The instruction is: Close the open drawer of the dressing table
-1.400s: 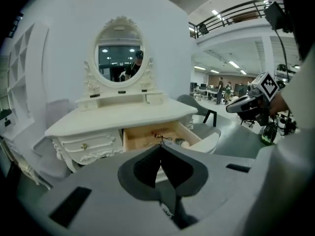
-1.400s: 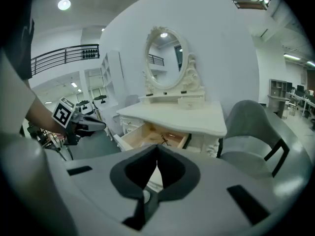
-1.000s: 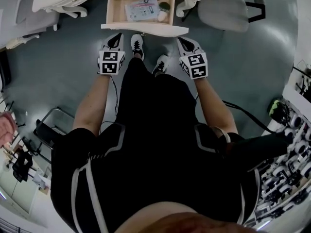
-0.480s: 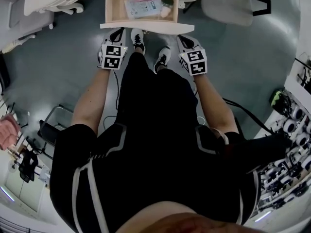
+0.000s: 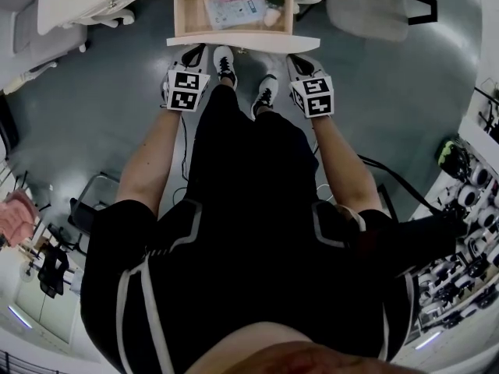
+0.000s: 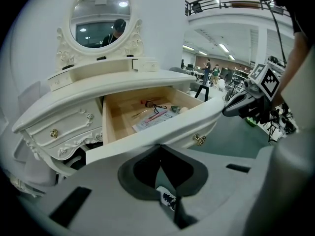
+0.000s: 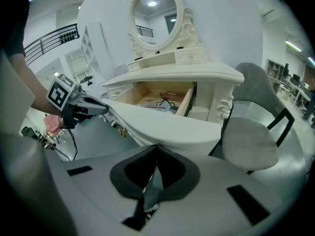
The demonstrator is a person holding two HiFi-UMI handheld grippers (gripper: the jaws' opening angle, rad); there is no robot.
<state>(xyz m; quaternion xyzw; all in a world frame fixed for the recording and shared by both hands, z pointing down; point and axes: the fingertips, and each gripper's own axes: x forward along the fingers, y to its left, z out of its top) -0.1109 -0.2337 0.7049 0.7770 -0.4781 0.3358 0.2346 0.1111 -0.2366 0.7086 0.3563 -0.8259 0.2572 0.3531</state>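
The left hand-held gripper (image 6: 158, 149) has its jaws shut together with nothing between them. Its tip is right up against the lower edge of the drawer (image 6: 147, 134) front, near that front's left end. The right hand-held gripper (image 7: 156, 149) is clenched the same way, jaws together and empty, with its tip at the front's right end. No view shows clearly whether either tip actually presses on the wood.

From the head view both hand-held grippers, left (image 5: 189, 54) and right (image 5: 300, 64), point forward at the drawer (image 5: 242, 43), one on each side of the person's shoes (image 5: 223, 64).

The drawer stands open, pulled well out of the middle of the white dressing table (image 6: 74, 90) toward the person. Its front panel runs left to right across the person's body, and the box reaches straight back under the table top. A brass knob (image 6: 199, 140) hangs on the front. Inside lie a flat printed packet (image 5: 237, 8), a thin black looped tool (image 6: 156, 105) and a couple of small rounded items at the right side.

An oval mirror (image 7: 153, 14) rises from the back of the table. A grey chair (image 7: 251, 132) stands just beside the table's right end.
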